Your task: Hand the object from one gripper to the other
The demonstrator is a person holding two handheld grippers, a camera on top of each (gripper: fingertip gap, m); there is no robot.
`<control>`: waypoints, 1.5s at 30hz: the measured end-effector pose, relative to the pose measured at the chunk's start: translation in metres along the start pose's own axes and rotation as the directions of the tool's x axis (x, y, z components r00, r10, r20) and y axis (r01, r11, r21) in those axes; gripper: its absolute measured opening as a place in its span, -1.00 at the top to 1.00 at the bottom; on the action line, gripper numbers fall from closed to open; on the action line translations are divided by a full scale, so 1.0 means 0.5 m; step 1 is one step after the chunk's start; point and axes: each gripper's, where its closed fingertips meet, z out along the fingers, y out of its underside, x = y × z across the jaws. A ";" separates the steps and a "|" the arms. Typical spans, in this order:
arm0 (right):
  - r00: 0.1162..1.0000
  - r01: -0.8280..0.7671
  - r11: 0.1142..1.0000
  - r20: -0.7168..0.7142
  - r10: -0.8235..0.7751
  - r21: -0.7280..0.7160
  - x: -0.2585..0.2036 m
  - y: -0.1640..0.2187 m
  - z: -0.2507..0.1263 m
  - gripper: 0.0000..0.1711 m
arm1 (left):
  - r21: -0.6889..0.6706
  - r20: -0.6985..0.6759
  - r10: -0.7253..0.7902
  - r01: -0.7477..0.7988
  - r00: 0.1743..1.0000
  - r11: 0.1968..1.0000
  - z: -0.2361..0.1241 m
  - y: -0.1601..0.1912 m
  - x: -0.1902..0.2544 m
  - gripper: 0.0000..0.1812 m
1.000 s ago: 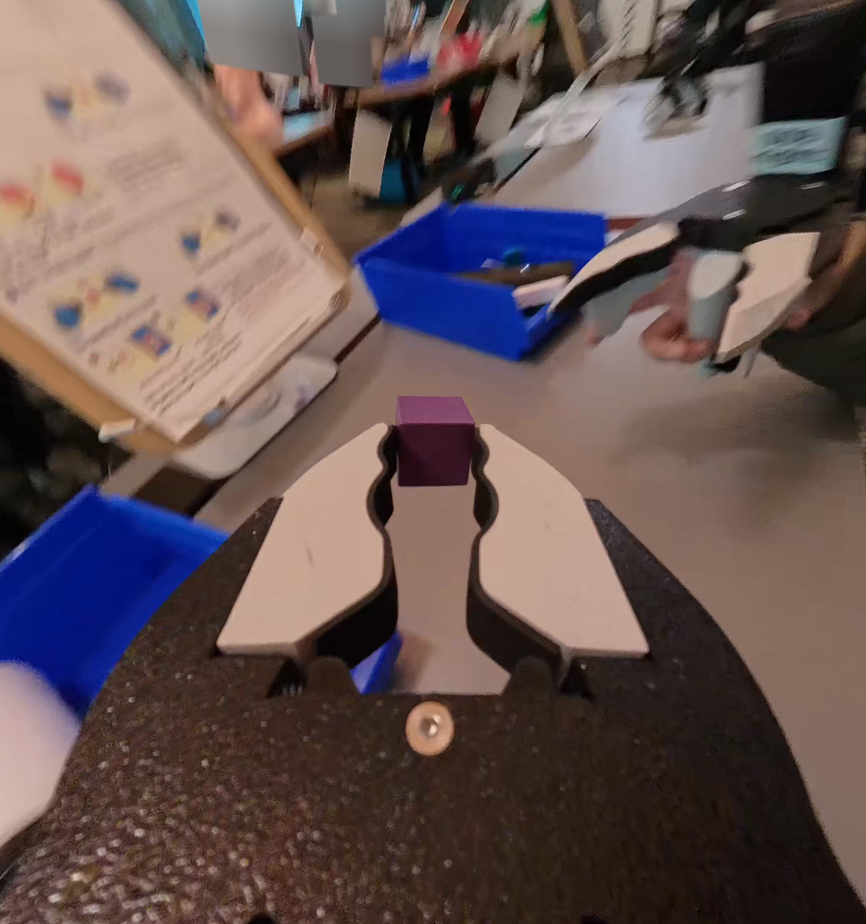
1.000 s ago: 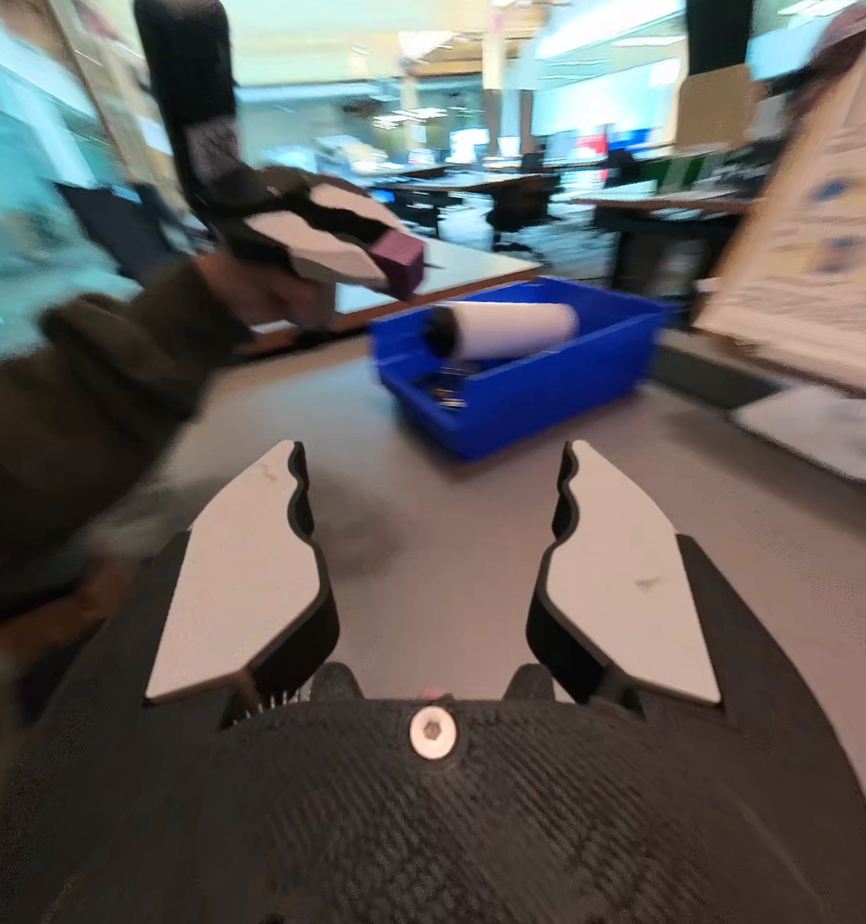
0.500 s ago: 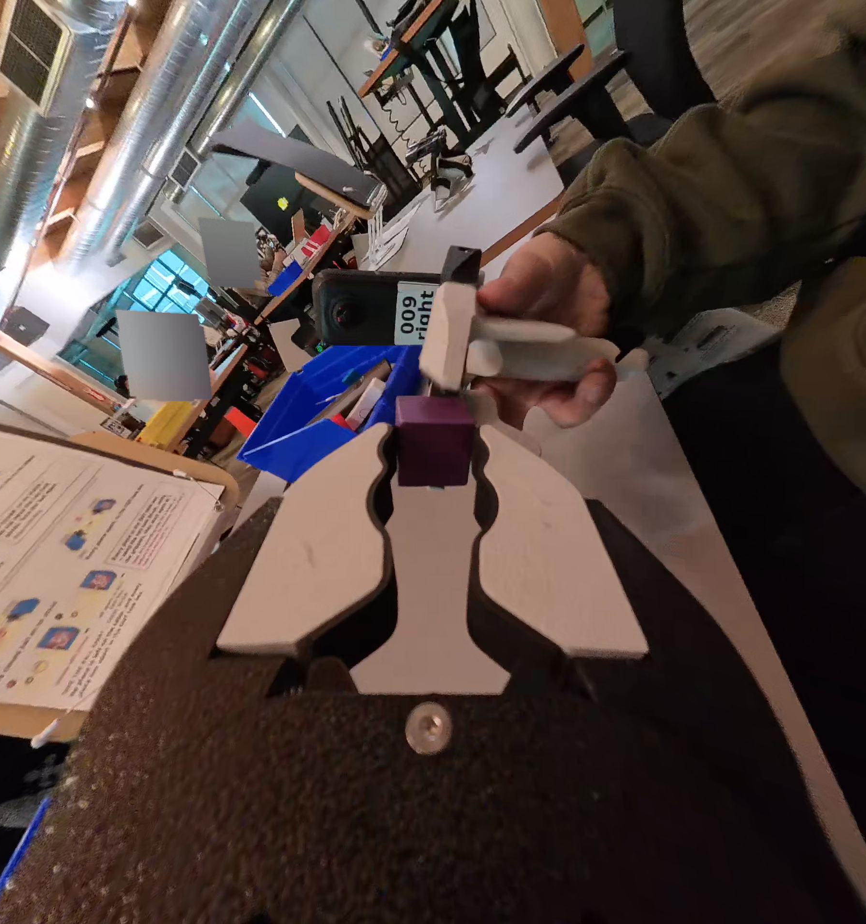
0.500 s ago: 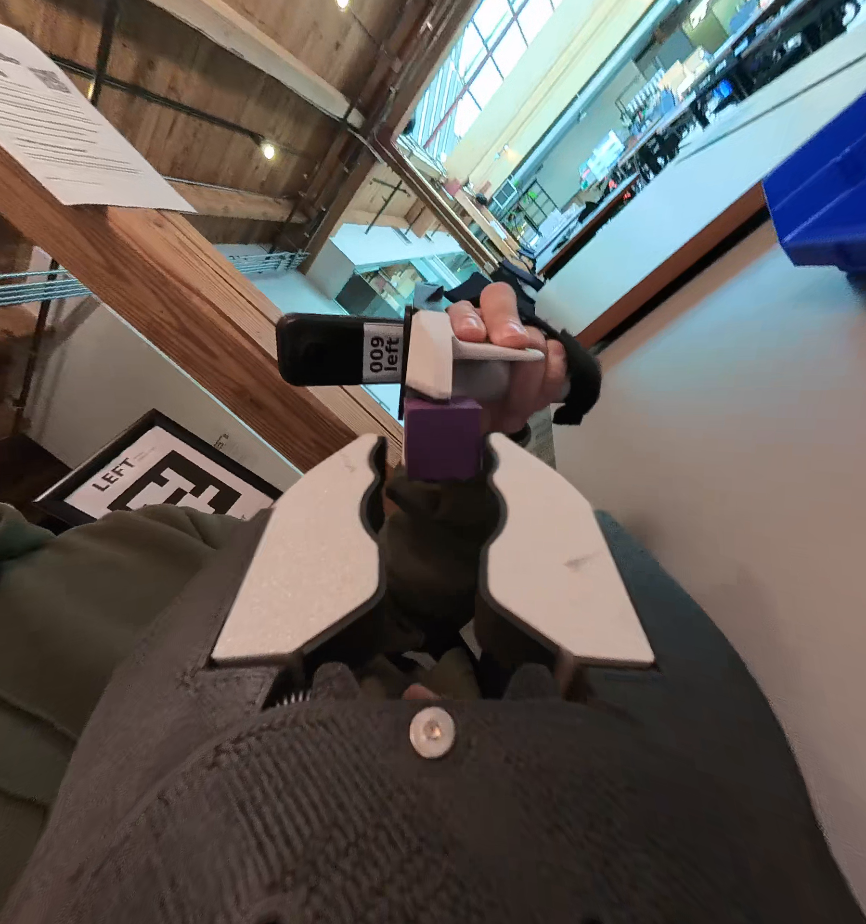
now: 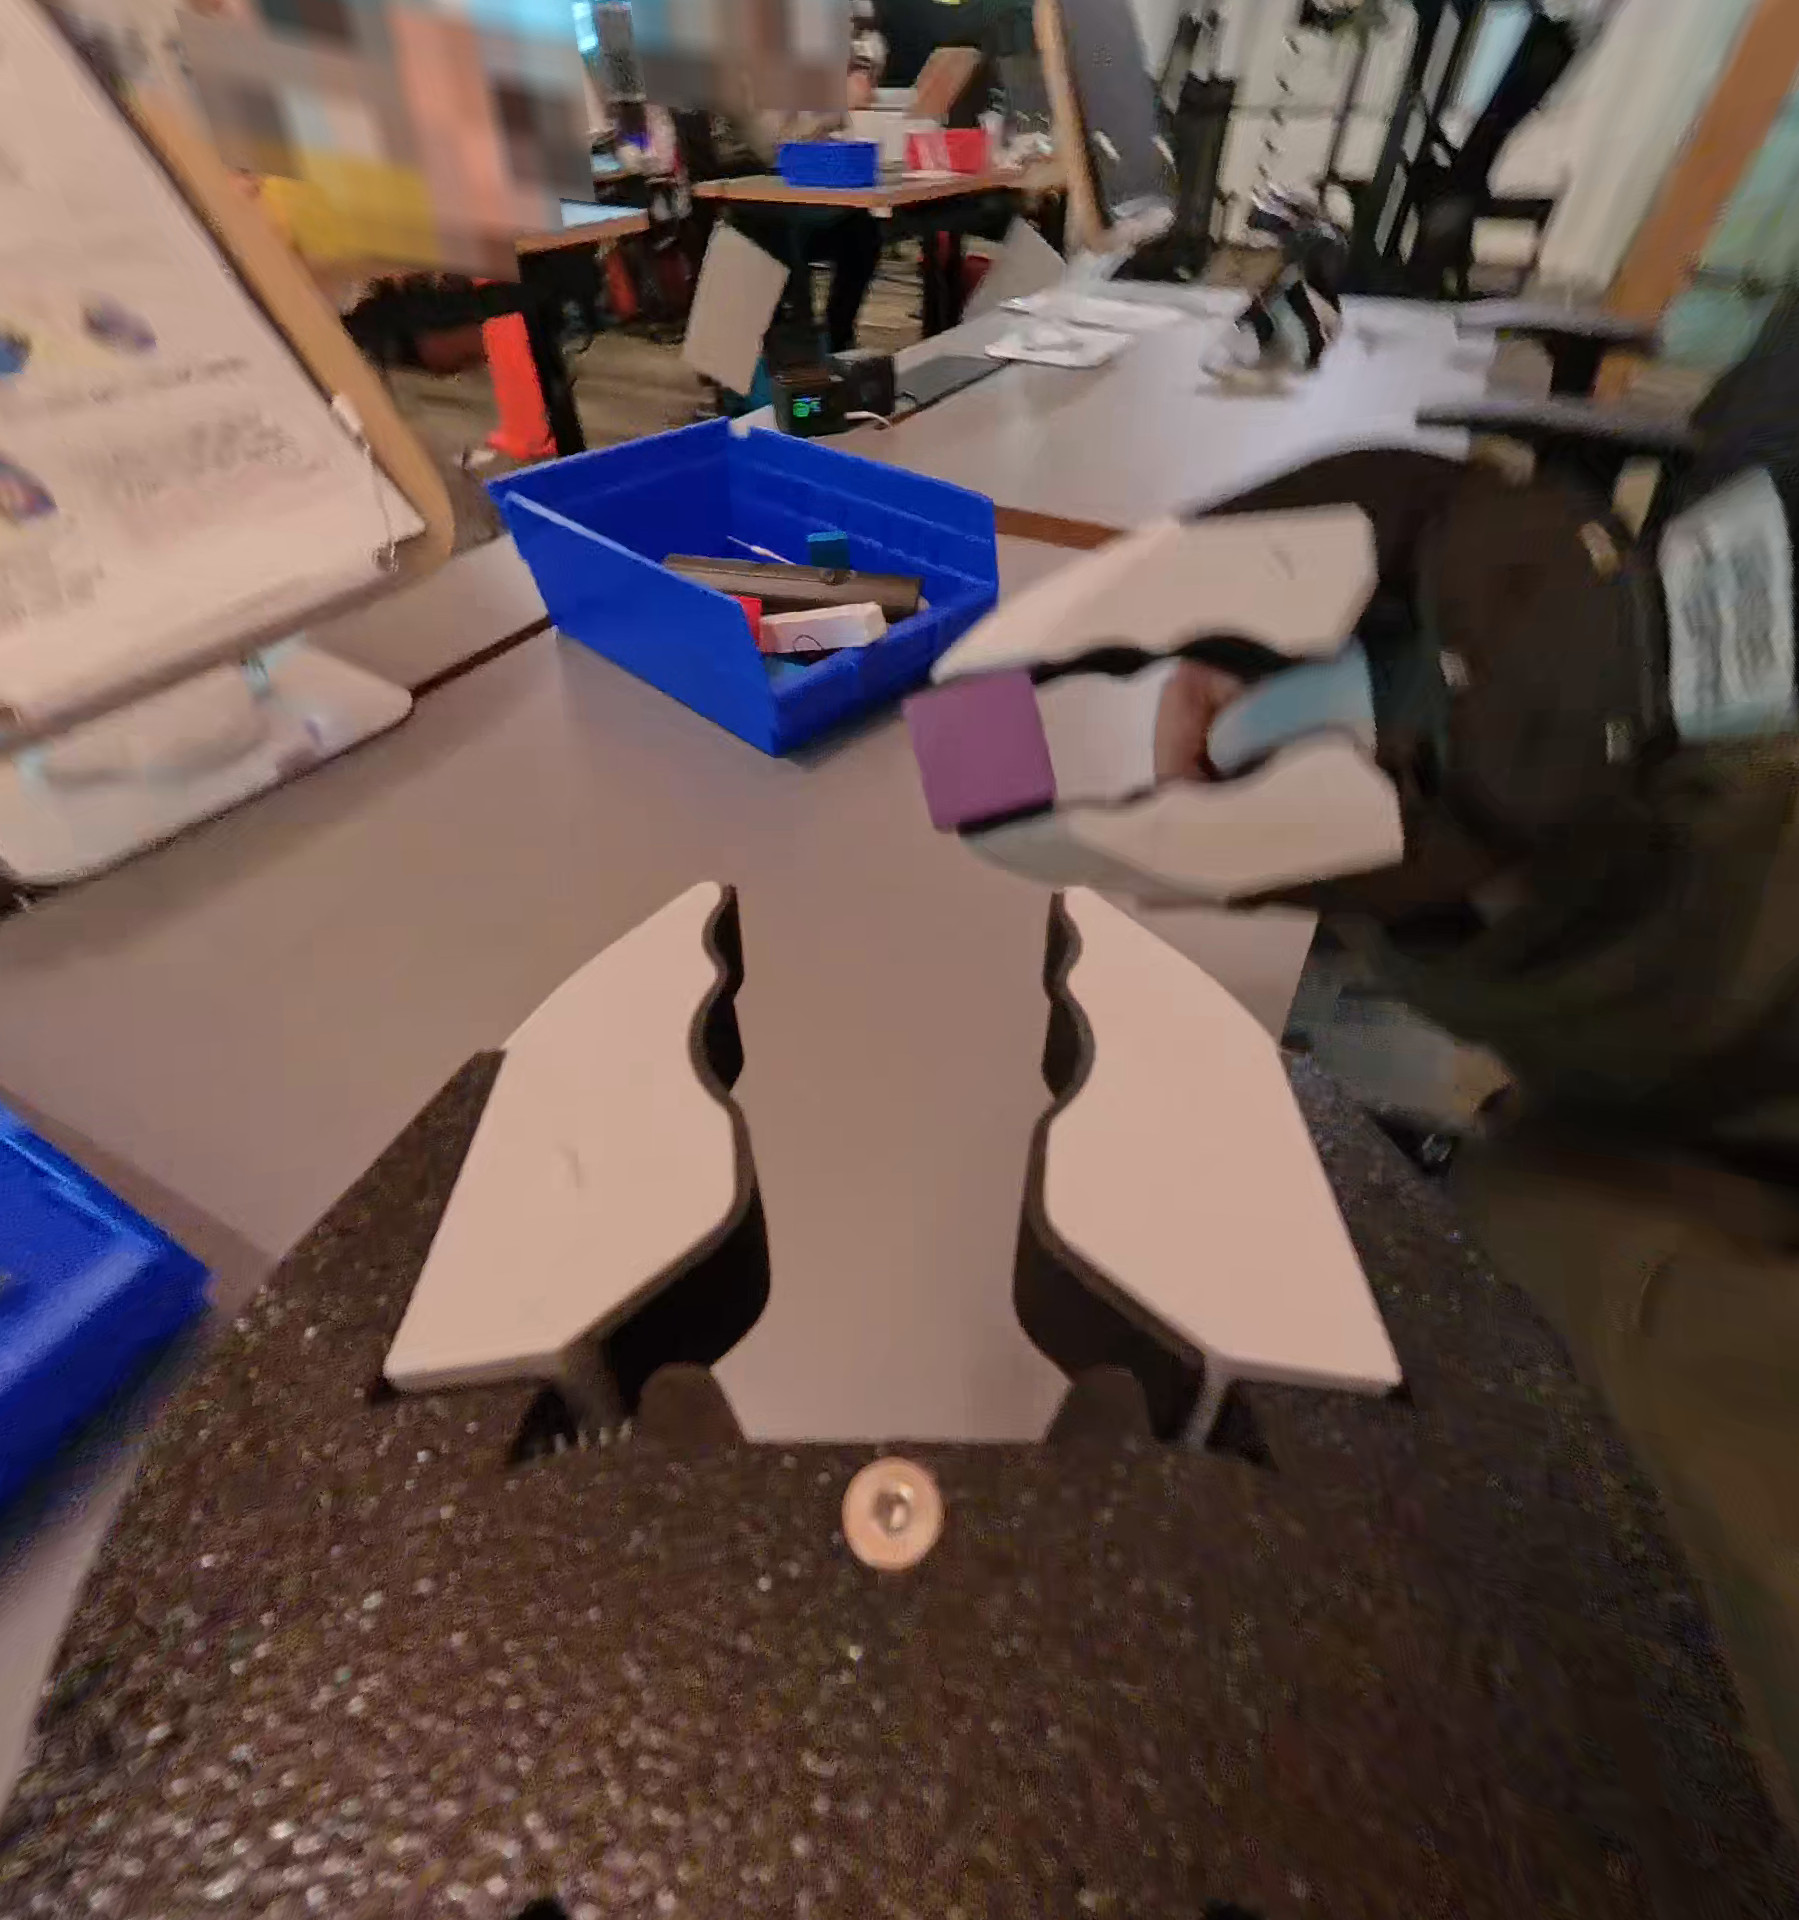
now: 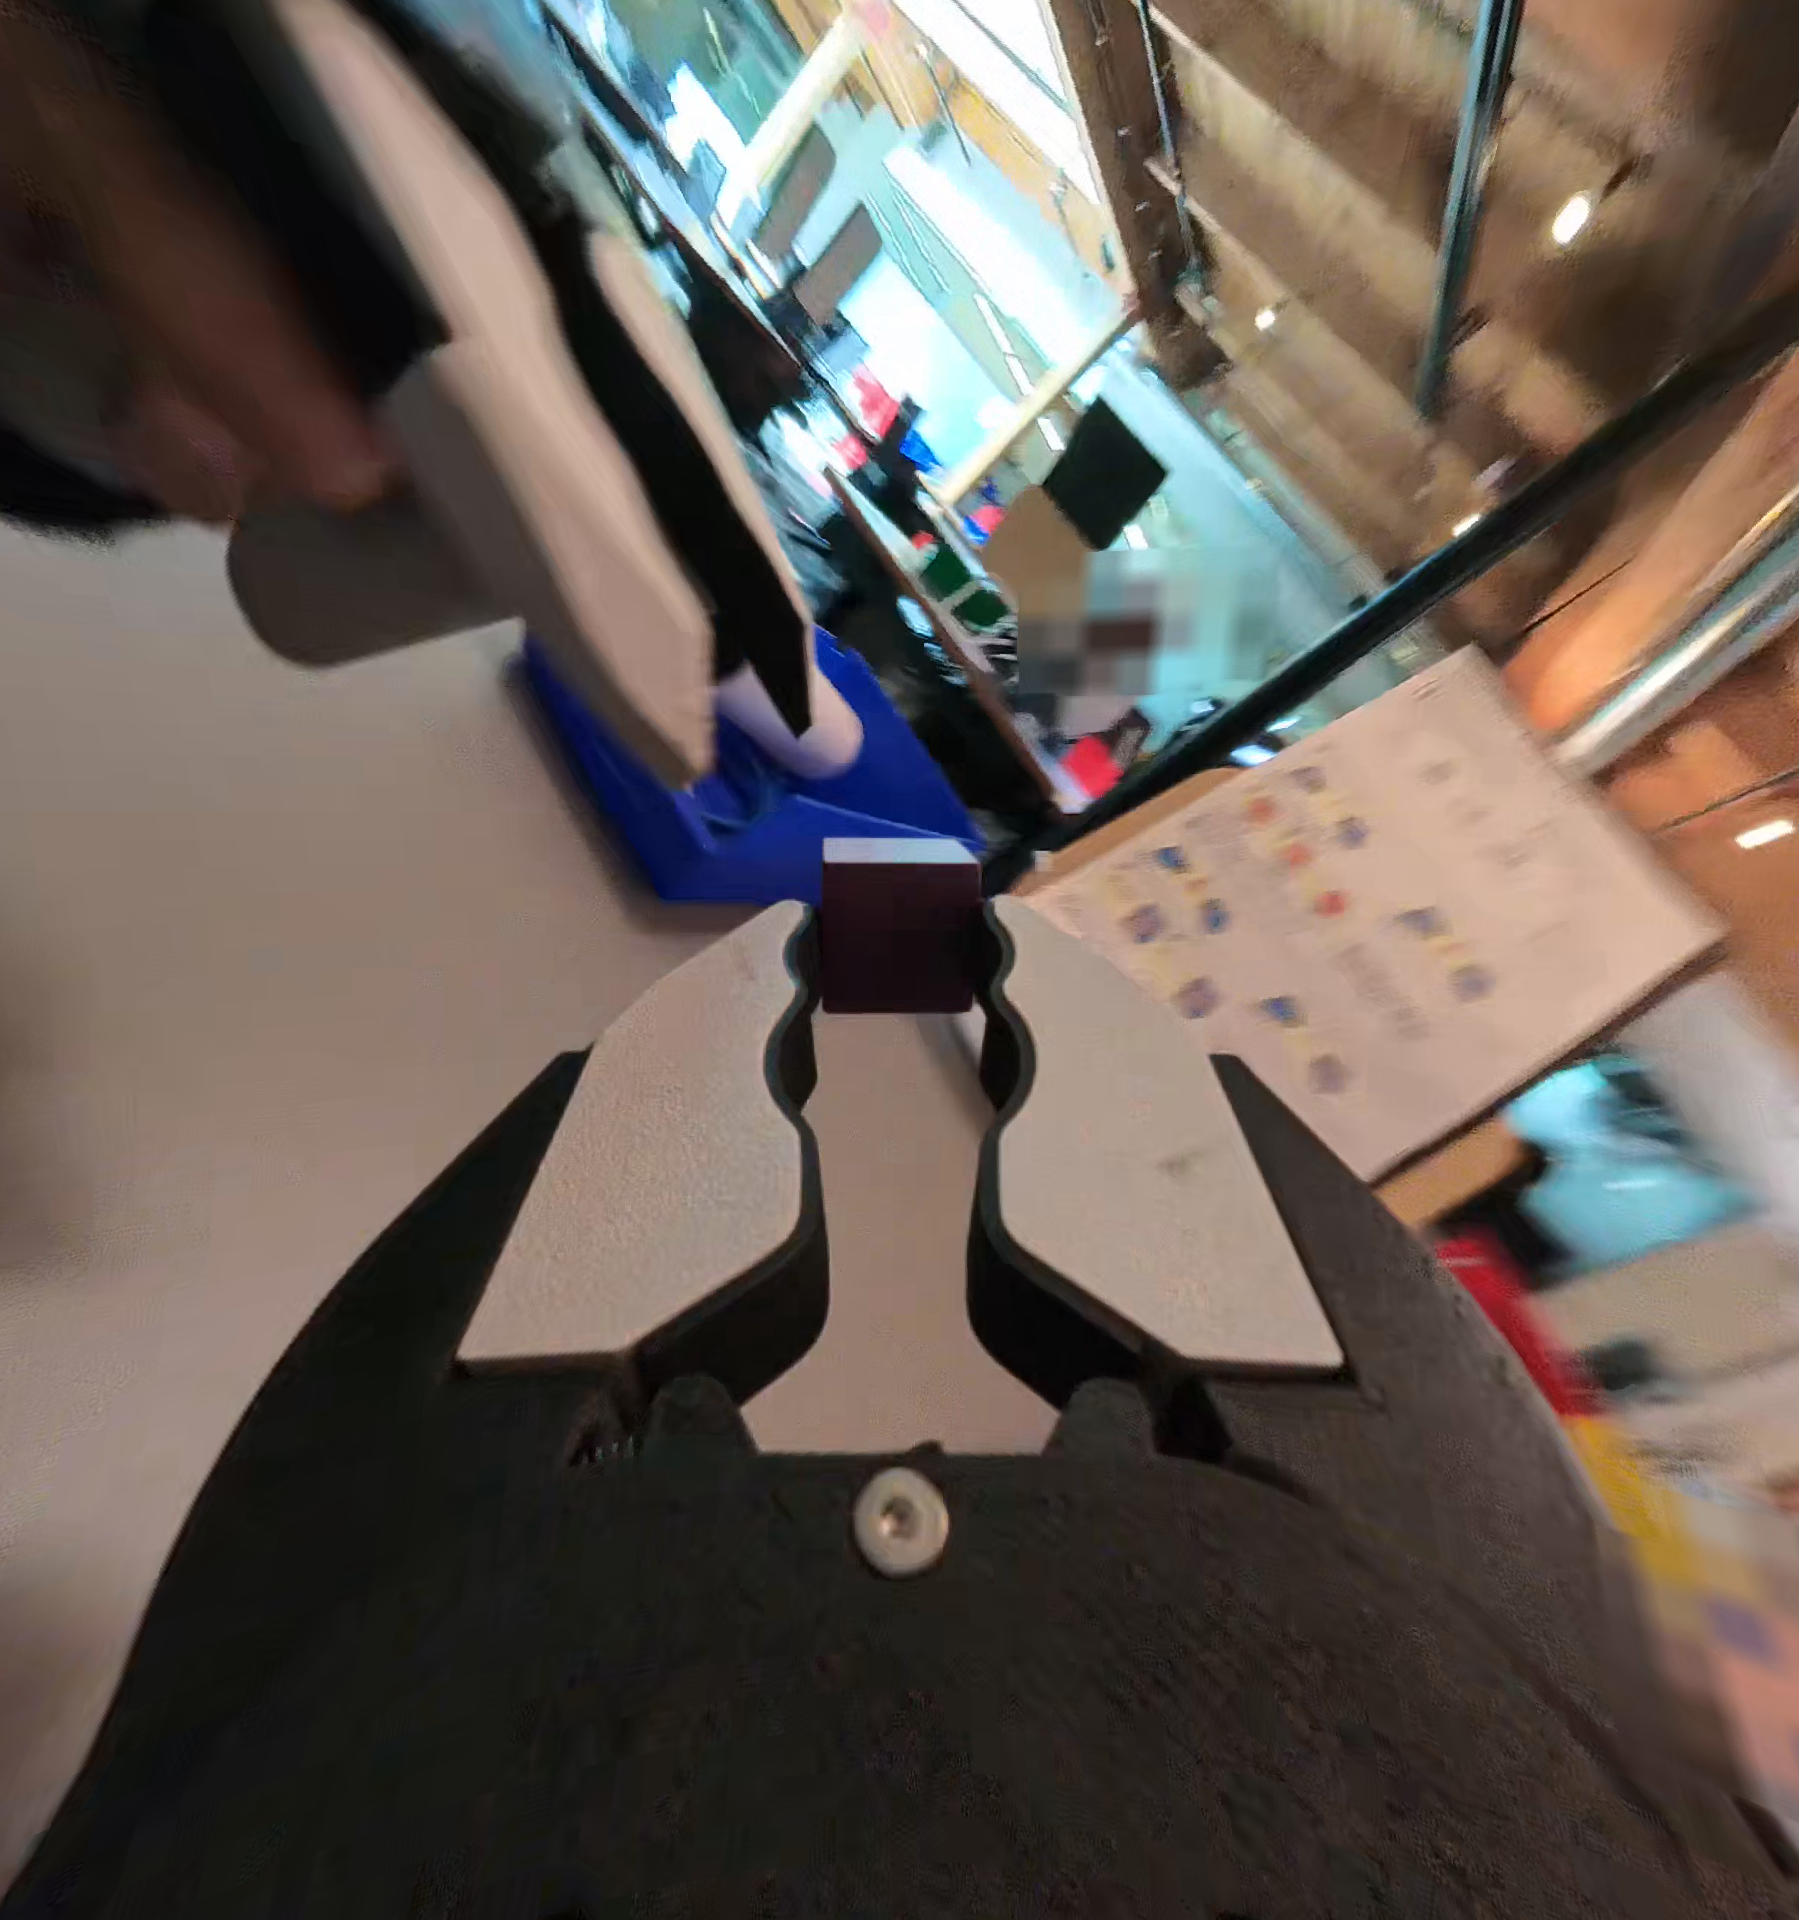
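Handover looks complete: right tongs [image 6: 900, 920] clamped on purple cube [image 6: 900, 940], held above the tabletop [image 5: 459, 883]. Left tongs [image 5: 890, 914] apart, empty. Only set-down, if any, remains.

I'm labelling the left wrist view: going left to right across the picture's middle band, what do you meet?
Tilted instruction board → blue bin → purple cube → right gripper shut on it.

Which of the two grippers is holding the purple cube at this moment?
The right gripper: its fingers are closed on the purple cube. The left gripper is open, with nothing between its fingers.
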 end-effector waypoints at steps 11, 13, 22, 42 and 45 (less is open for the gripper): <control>0.927 0.368 0.928 -0.058 -0.371 -0.062 -0.051 -0.043 -0.005 0.68 | 0.004 -0.069 -0.104 0.104 0.992 0.995 0.015 0.005 0.054 0.70; 0.945 0.324 0.946 -0.041 -0.325 -0.016 -0.052 -0.050 -0.007 0.68 | 0.037 -0.089 -0.082 0.086 0.993 0.996 0.010 -0.001 0.055 0.70; 0.287 -0.905 0.419 0.620 0.731 -0.076 -0.032 -0.090 -0.039 0.18 | 0.479 -0.250 0.217 -0.075 0.944 0.875 -0.046 -0.069 0.076 0.71; 0.835 -0.476 0.868 0.240 0.496 -0.137 -0.014 0.060 0.022 0.65 | 0.172 -0.048 0.296 -0.284 0.954 0.943 0.029 0.004 0.000 0.41; 0.995 -0.075 0.987 0.049 0.082 -0.140 0.012 0.068 0.026 0.65 | 0.078 0.048 0.025 -0.029 0.999 0.997 0.049 -0.002 -0.023 0.43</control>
